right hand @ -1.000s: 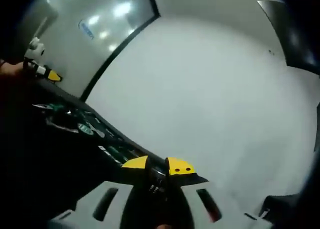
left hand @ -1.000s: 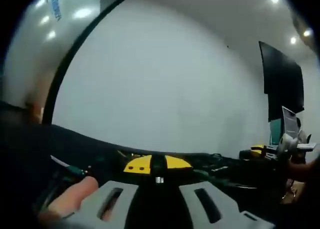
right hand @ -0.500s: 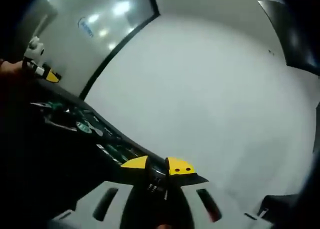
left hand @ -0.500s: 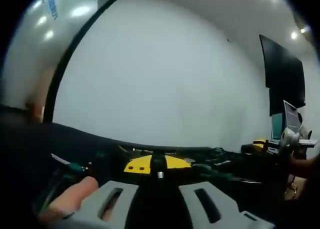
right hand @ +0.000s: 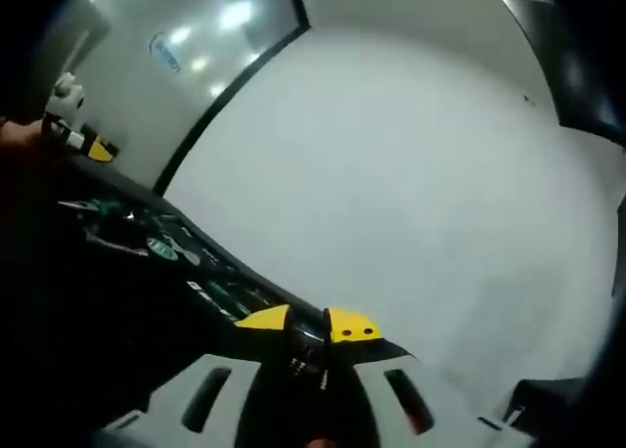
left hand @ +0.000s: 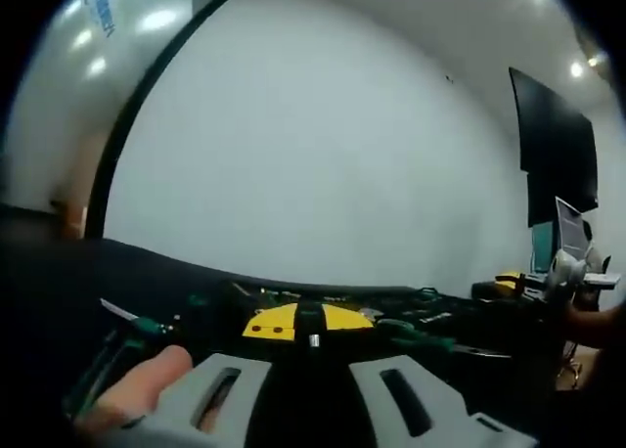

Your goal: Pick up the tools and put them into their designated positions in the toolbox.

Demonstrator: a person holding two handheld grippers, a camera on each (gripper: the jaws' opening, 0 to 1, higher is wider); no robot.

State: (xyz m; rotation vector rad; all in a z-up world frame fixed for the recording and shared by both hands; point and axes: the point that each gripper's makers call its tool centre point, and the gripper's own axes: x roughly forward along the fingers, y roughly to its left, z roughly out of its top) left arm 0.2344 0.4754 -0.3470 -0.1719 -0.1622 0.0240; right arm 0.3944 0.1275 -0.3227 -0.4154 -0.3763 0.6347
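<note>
Soft blur, dim dark foreground, bright white wall [left hand: 313, 145], ceiling-light glare, fisheye-warped edges.

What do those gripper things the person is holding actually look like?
Each gripper has two pale grey jaws with a dark oblong slot in each. Between them sits a yellow plate split by a black centre piece: left gripper, right gripper. The right's plate shows two small dark dots.

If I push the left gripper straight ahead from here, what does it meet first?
Probably the yellow-and-black clasp piece, which sits just beyond the left gripper on the dark toolbox edge. Green-handled tools lie to the side of that line. Depth is hard to judge in this fisheye view.
</note>
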